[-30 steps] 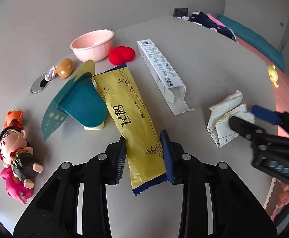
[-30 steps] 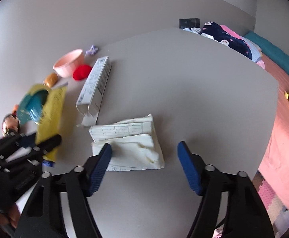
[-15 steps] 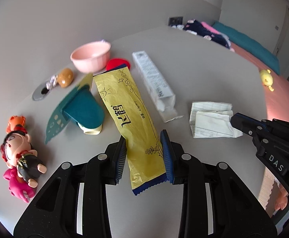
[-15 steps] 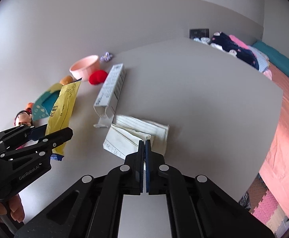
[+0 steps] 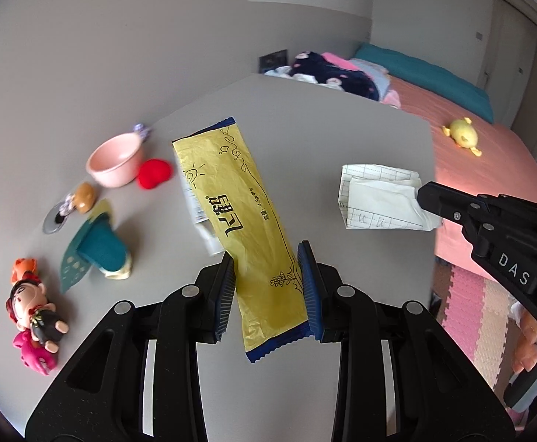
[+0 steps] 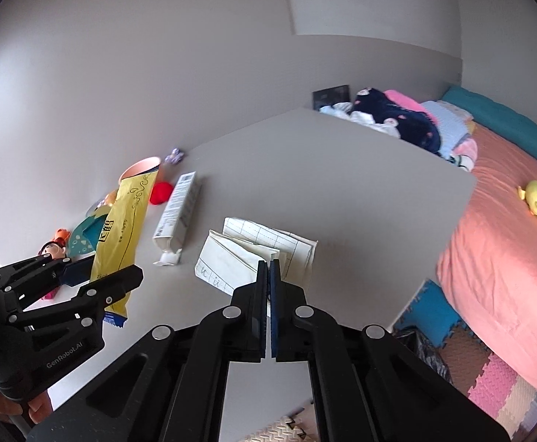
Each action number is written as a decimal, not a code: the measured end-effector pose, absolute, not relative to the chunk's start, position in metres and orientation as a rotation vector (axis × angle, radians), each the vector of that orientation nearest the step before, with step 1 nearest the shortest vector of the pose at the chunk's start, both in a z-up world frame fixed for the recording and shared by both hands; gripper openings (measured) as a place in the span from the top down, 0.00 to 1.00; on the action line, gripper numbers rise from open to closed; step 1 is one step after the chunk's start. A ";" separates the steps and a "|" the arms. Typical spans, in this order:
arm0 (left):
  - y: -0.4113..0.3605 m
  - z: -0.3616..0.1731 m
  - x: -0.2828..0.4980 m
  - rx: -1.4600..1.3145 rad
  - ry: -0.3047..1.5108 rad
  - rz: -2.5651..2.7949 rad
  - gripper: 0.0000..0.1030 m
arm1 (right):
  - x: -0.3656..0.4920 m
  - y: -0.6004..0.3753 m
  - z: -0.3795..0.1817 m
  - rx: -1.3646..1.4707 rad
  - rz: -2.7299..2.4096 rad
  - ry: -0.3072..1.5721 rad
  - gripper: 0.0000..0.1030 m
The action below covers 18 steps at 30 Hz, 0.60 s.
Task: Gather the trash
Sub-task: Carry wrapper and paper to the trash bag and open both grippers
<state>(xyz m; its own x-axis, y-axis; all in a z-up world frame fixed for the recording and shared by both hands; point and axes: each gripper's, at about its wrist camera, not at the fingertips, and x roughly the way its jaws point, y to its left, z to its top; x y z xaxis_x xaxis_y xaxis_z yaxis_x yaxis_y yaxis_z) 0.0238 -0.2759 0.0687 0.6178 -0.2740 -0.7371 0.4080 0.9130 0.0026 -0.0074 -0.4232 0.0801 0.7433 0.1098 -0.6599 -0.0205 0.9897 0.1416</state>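
left hand-held gripper (image 5: 268, 287) pinches yellow snack wrapper (image 5: 246, 213), raised off grey counter (image 5: 342, 129). right hand-held gripper (image 6: 269, 276) pressed tight on folded lined paper (image 6: 246, 258), lifted too. toothpaste box (image 6: 178, 210) lies on counter.

The left gripper (image 5: 268, 287) clamps a yellow wrapper (image 5: 239, 217) near its lower end, and the wrapper is lifted clear of the grey table (image 5: 305, 125), slanting up and away. To the right of the wrapper, the right gripper (image 5: 425, 199) pinches a folded sheet of lined paper (image 5: 377, 197), also held off the table. Left of the wrapper on the table are a pink bowl (image 5: 115, 160), a red heart-shaped thing (image 5: 154, 178), a teal cup (image 5: 100, 252) on its side and a small doll (image 5: 34, 307); a white box (image 5: 198, 217) shows just behind the wrapper's left edge.
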 end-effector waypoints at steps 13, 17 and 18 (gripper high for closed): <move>-0.375 0.071 -0.007 0.285 0.812 -0.544 0.68 | -0.060 -0.524 0.083 0.229 -0.062 0.697 0.98; -0.409 0.069 -0.018 0.322 0.818 -0.602 0.68 | -0.078 -0.558 0.080 0.257 -0.116 0.694 0.98; -0.418 0.068 -0.020 0.333 0.818 -0.615 0.68 | -0.083 -0.567 0.079 0.263 -0.134 0.693 0.98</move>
<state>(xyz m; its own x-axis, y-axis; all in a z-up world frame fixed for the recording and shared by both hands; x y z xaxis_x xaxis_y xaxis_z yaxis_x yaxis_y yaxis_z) -0.0204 -0.4176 0.0675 0.5250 -0.3791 -0.7620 0.6261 0.7785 0.0441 -0.0832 -0.5674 0.0790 0.7624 -0.0347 -0.6461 0.2087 0.9584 0.1949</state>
